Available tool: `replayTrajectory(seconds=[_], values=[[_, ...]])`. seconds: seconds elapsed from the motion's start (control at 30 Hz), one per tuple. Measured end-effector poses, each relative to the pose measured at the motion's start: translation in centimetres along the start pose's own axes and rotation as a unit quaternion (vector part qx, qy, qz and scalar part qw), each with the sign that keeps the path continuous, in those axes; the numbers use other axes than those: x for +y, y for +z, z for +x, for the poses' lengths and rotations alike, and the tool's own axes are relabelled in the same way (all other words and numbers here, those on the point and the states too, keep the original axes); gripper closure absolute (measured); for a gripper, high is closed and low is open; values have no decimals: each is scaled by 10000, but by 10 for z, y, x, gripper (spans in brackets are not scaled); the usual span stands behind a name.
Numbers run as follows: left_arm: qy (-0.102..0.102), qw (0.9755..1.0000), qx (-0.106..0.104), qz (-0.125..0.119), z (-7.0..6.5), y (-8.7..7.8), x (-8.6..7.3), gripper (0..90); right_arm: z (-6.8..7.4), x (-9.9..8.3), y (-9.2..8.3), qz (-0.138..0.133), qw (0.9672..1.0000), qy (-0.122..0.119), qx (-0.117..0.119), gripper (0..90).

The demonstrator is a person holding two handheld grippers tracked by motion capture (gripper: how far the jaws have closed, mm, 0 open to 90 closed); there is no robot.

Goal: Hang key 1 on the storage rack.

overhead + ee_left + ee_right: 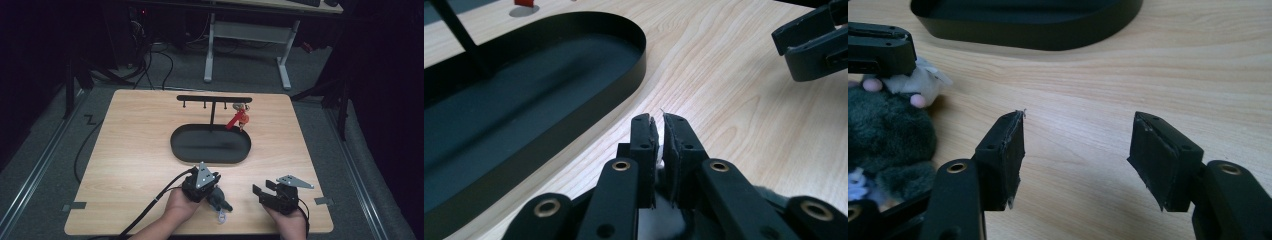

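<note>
Near the desk's (125, 150) front edge, left tongs (658, 121) apparently pinch the plush toy (218, 199); the hook rack (214, 98) lies straight ahead; right tongs (1078, 160) gape wide.

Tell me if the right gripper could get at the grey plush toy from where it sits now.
Probably yes. The right gripper stands open beside the grey plush toy, bare table between them. But the left gripper is already shut on it.
</note>
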State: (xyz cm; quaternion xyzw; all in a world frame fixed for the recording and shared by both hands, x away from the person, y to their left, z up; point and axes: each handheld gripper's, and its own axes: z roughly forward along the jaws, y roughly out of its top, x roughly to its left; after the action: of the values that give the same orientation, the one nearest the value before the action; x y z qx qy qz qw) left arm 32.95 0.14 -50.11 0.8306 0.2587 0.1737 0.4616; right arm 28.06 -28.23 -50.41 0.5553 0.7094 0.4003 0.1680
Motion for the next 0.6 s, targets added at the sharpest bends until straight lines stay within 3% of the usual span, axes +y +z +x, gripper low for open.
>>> replayTrajectory(seconds=[0.1, 0.23, 0.27, 0.3, 0.33, 0.37, 0.47, 0.6], values=[[7, 10000, 13, -14, 4, -9, -4, 829, 6, 1, -2, -25, 10000, -13, 26, 396], [-95, 9997, 10, -213, 16, -33, -17, 818, 22, 4, -2, -71, 9997, -215, 137, 397], [-124, 9995, 106, -262, 25, -49, -24, 803, 32, 5, -1, -80, 9993, -291, 213, 397], [-124, 9995, 106, -262, 25, -49, -24, 801, 32, 5, -1, -80, 9993, -291, 213, 397], [-144, 9993, 172, -284, 30, -57, -28, 797, 44, 6, 1, -74, 9988, -376, 306, 395], [-152, 9992, 237, -286, 37, -66, -31, 797, 44, 6, 1, -74, 9988, -376, 306, 395], [-149, 9976, 620, -273, 60, -99, -47, 789, 68, 7, 4, -95, 9971, -561, 506, 391], [-282, 9943, 1001, -238, 85, -123, -72, 779, 95, 4, 12, 21, 9936, -820, 772, 383]])
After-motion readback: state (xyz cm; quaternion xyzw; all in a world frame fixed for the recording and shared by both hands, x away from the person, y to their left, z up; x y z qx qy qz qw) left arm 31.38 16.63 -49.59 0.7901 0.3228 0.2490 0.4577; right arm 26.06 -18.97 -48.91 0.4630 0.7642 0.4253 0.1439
